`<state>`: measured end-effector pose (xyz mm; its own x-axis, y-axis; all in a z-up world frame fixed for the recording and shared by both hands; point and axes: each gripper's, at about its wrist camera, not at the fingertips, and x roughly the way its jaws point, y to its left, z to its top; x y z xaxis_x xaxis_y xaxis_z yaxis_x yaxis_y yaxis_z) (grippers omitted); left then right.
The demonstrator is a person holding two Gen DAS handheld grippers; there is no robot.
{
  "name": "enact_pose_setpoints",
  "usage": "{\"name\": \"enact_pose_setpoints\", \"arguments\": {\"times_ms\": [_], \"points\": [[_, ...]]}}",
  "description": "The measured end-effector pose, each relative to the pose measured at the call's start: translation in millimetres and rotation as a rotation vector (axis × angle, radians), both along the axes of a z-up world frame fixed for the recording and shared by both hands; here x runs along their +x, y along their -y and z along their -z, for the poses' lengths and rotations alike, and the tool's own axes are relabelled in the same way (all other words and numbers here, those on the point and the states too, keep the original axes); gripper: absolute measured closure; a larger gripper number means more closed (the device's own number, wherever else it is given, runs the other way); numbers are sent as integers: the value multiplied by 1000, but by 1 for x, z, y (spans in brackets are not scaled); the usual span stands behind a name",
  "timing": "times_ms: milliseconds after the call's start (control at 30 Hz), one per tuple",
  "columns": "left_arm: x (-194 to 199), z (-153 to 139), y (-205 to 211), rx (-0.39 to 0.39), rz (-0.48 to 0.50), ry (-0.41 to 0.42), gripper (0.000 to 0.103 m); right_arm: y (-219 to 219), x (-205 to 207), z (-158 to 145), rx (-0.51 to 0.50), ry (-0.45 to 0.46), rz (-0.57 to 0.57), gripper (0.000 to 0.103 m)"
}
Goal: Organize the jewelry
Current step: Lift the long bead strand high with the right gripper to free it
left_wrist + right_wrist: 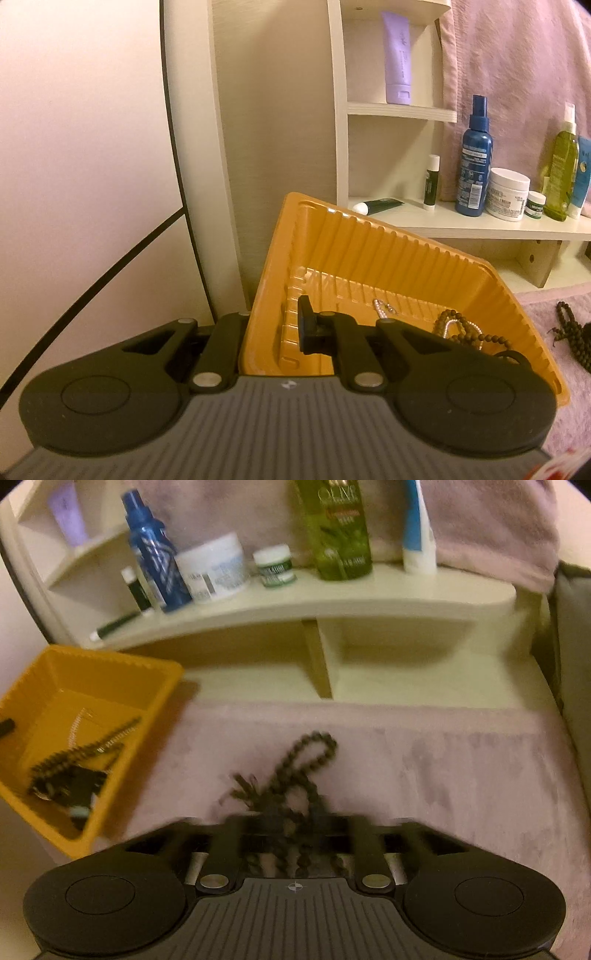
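Tray, orange, ribbed, sitting tilted by shelf unit; left gripper clamping its near-left wall, jaws fully closed on rim. Silver chain and bead bracelet lying inside tray. Right gripper hovering wide open over dark bead strand lying on pink cloth, gripping nothing.

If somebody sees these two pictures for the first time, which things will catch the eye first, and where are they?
The yellow tray stands out first: the left gripper is clamped on its near wall and tilts it, with beads and a silver chain inside. Next is the dark bead necklace lying on the pink cloth, with the open right gripper right above it. Behind, a cream shelf carries a blue bottle and a green bottle.
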<state>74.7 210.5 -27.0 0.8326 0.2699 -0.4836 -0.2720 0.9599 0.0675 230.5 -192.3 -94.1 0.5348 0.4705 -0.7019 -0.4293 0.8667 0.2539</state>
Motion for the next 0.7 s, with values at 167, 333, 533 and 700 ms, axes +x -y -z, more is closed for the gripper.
{"name": "enact_pose_setpoints", "arguments": {"times_ms": [167,333,533,700], "points": [[1,-1,0,3,-1,-1,93,-11,-5,10,39,-1,-50,22],[0,0,1,4,-1,-1,93,-40,-23,22,-145,146,-99,43],[1,0,1,3,-2,-2,93,-45,-27,21,-184,175,-122,87],[1,0,0,2,-2,-4,93,-32,-25,9,-90,139,-85,89]]}}
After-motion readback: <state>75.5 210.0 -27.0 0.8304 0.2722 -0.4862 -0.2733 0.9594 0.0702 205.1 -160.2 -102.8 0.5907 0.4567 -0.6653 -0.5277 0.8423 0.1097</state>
